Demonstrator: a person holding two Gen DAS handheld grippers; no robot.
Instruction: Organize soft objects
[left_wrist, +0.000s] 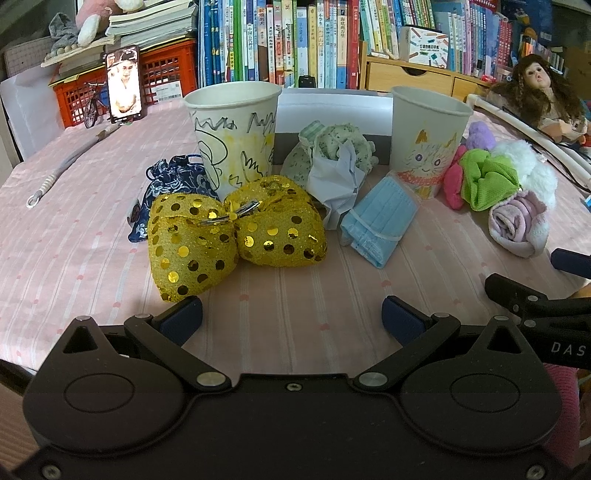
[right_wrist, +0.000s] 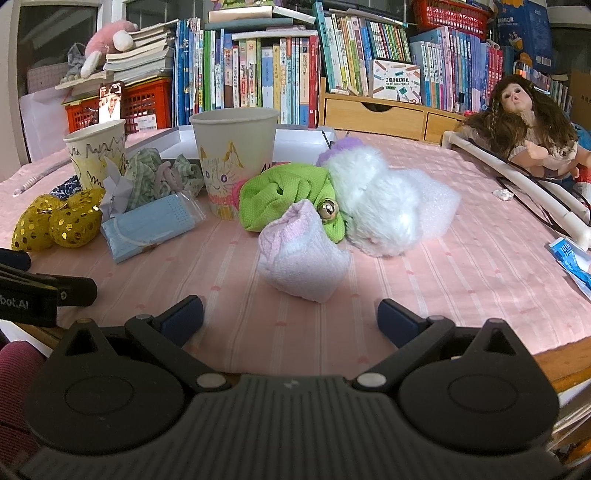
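Two paper cups (left_wrist: 233, 133), one gold bow (left_wrist: 229, 236), one blue mask pack (left_wrist: 378, 225).

Pink striped tablecloth (left_wrist: 92, 236) carries cups (left_wrist: 232, 129), soft items (right_wrist: 303, 258).

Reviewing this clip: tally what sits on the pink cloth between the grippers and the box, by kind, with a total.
Paper cups: 2, scribbled cup, cat cup
Scrunchies and fluffy pieces: 4, green, white, purple, pink
Rolled sock: 1
Mask pack: 1
Gold sequin bow: 1
Blue patterned pouch: 1
Green-and-white cloth bundle: 1
Total: 11
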